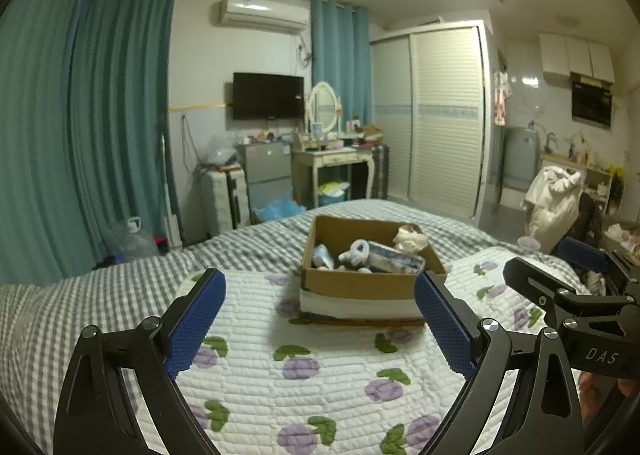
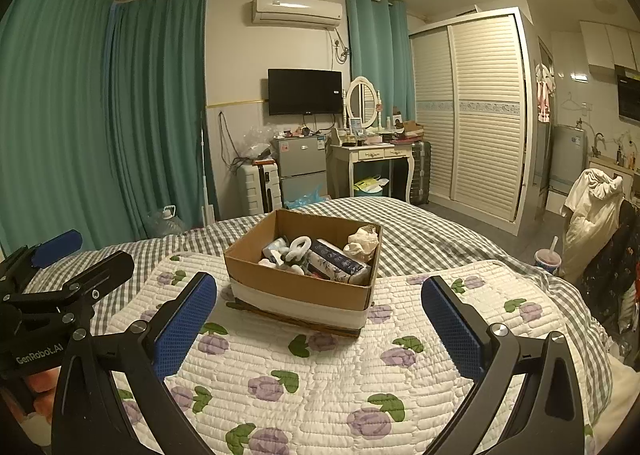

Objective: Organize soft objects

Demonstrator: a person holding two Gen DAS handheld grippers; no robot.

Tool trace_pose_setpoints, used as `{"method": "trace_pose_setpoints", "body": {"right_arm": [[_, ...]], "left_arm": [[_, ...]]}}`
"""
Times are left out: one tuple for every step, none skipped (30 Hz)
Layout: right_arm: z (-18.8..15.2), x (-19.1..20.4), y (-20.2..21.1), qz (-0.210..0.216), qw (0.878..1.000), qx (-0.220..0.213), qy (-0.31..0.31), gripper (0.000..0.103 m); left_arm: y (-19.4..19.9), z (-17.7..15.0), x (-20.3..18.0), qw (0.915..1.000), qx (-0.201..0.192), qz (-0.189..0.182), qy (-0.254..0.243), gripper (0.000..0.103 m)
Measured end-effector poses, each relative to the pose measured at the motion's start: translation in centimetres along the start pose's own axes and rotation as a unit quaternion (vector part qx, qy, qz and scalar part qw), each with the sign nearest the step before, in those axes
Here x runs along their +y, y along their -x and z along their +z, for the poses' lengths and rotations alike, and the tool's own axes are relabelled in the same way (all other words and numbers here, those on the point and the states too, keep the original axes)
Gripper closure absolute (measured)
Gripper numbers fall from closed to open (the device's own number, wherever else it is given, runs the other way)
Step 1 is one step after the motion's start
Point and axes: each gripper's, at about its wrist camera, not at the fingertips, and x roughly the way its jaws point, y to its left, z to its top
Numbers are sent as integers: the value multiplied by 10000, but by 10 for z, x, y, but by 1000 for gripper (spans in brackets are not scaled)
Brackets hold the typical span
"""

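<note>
Hovering level over quilt (image 2: 320, 375), L tongs (image 1: 320, 289) & R tongs (image 2: 320, 293) agape, facing box (image 2: 300, 287).

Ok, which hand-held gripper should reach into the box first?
Probably the left hand-held gripper: the box sits almost dead ahead between its open fingers. From the right hand-held gripper the box lies slightly left of centre. Both are open and empty, so the margin is small.
</note>
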Motion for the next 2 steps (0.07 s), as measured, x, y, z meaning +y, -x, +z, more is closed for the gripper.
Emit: {"method": "trace_pose_setpoints", "body": {"right_arm": [[0, 0, 0, 0, 10000, 1, -3, 0], [0, 0, 0, 0, 10000, 3, -6, 0]], "left_arm": [[0, 0, 0, 10000, 14, -2, 10, 6], [0, 0, -1, 10000, 22, 0, 6, 6]]}}
